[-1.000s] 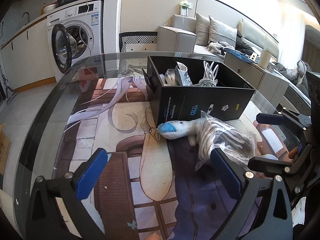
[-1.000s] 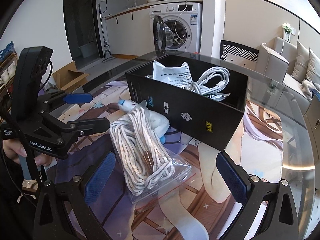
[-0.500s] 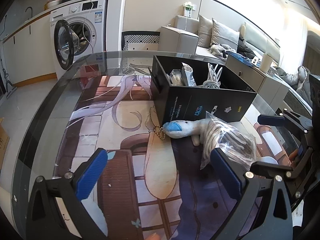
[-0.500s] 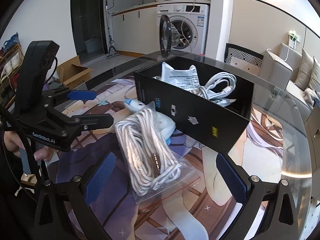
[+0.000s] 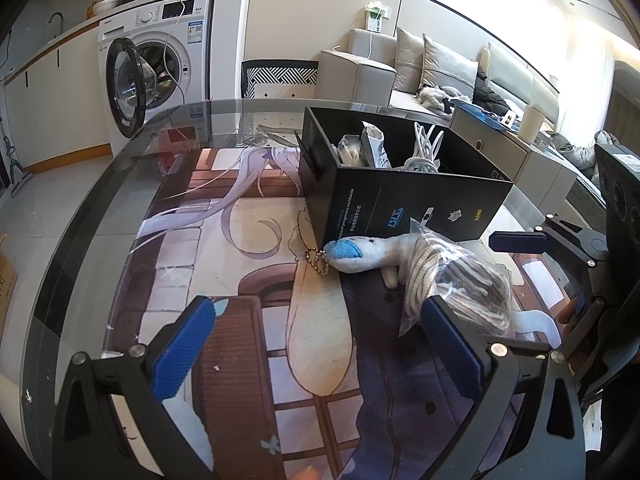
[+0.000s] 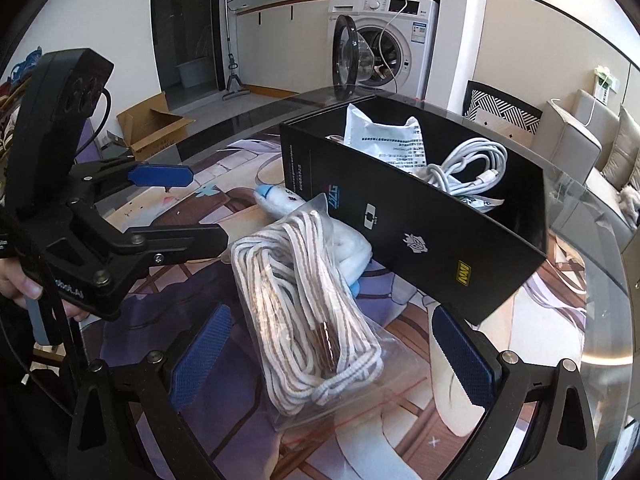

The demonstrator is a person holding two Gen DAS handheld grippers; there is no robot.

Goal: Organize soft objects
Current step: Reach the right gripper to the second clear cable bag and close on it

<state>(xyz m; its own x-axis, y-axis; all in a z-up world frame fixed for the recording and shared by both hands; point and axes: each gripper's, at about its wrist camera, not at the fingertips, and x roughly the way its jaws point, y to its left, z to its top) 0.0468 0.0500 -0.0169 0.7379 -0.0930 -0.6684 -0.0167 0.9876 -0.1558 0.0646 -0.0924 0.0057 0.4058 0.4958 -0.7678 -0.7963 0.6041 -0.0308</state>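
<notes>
A black open box (image 5: 404, 208) (image 6: 420, 240) stands on the table and holds a white cable (image 6: 468, 168) and a white packet (image 6: 384, 140). In front of it lies a white plush toy (image 5: 368, 256) (image 6: 280, 200) with a blue snout. A clear bag of striped rope (image 6: 308, 304) (image 5: 452, 280) lies over the plush's body. My right gripper (image 6: 332, 354) (image 5: 528, 296) is open, with the bag between its fingers and untouched. My left gripper (image 5: 318, 344) (image 6: 208, 206) is open over the mat, left of the bag, holding nothing.
A printed mat (image 5: 248, 240) covers the glass table (image 5: 80, 240). A small bead chain (image 5: 318, 262) lies at the plush's snout. Beyond the table are a washing machine (image 5: 160, 60) with its door open, a sofa (image 5: 440, 68) and a cardboard box (image 6: 156, 128) on the floor.
Both views have shifted slightly. The bag now sits more centrally between the right fingers. Nothing was taken hold of or let go.
</notes>
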